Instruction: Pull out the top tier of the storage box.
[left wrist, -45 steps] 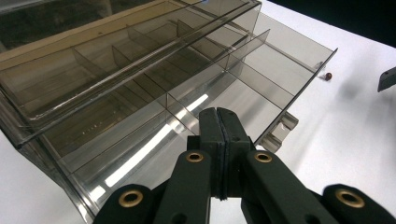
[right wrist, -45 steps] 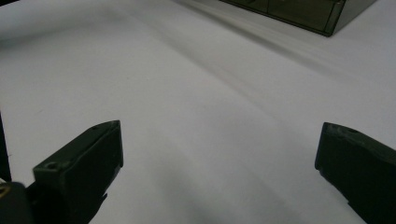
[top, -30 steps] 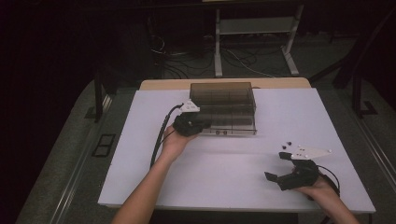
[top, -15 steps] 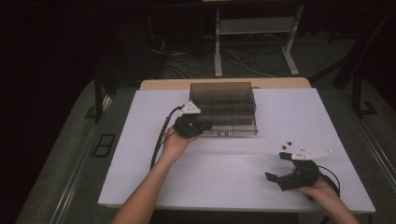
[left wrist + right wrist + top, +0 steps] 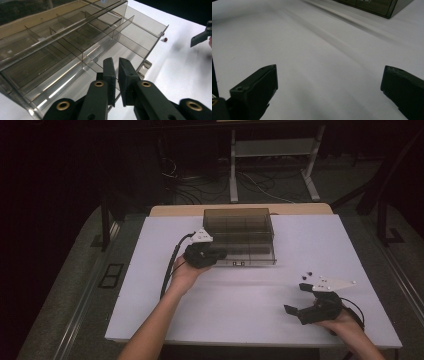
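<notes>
A smoky clear compartment box (image 5: 240,237) stands at the back middle of the white table (image 5: 240,305), its lid raised toward the rear. My left gripper (image 5: 217,255) reaches over the box's front left part. In the left gripper view its jaws (image 5: 116,75) stand nearly together above a front compartment (image 5: 100,52), and I see nothing held between them. My right gripper (image 5: 296,298) rests near the front right edge, wide open and empty, as the right gripper view (image 5: 329,82) confirms. Tiny dark-red bits (image 5: 307,272) lie just beyond it.
Dividers split the box (image 5: 75,42) into several compartments, with a small latch (image 5: 145,65) on its front wall. Small red bits (image 5: 163,39) lie past the box's corner. Bare white tabletop (image 5: 317,45) spreads between the grippers. Dark floor, cables and a stand (image 5: 272,165) lie behind the table.
</notes>
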The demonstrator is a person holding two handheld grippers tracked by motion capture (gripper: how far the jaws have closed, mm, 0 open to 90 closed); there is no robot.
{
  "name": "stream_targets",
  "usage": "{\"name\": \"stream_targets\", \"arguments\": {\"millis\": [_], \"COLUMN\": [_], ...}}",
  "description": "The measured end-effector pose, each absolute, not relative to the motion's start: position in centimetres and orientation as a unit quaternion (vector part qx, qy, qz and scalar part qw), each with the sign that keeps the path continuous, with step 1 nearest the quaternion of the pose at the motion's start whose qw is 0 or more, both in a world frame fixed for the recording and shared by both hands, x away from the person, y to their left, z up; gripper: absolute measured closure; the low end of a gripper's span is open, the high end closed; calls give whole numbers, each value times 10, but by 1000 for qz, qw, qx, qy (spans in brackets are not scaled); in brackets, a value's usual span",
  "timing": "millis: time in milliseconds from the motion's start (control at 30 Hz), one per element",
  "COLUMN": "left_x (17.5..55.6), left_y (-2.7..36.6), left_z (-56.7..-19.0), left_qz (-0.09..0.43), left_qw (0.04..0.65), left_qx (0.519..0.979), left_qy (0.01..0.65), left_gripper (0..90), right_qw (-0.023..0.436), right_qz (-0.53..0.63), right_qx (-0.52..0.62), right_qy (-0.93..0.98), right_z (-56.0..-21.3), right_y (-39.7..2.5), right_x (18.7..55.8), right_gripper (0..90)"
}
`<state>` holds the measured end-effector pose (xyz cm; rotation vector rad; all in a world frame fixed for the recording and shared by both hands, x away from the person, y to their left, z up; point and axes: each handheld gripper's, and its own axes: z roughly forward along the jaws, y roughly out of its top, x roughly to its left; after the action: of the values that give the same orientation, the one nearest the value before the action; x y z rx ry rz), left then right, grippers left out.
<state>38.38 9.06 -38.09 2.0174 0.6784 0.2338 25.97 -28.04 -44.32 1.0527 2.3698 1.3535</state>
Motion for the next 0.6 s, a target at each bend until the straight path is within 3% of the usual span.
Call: {"name": "stream_targets", "arguments": {"millis": [300,600], "left_x": [373,365], "left_y": [100,115], "left_z": [-373,-368], "left_qz": [100,101], "left_qw": [476,484], "left_qx": [831,826], "left_qy": [270,270], "left_gripper": [719,548], "right_qw": [108,107], "right_qz": [460,461], "right_qx": [359,359], "right_qy": [805,805], "right_z": [-443,-443], "right_y": [-281,-281], "right_x": [259,259], "right_gripper": [5,5]}}
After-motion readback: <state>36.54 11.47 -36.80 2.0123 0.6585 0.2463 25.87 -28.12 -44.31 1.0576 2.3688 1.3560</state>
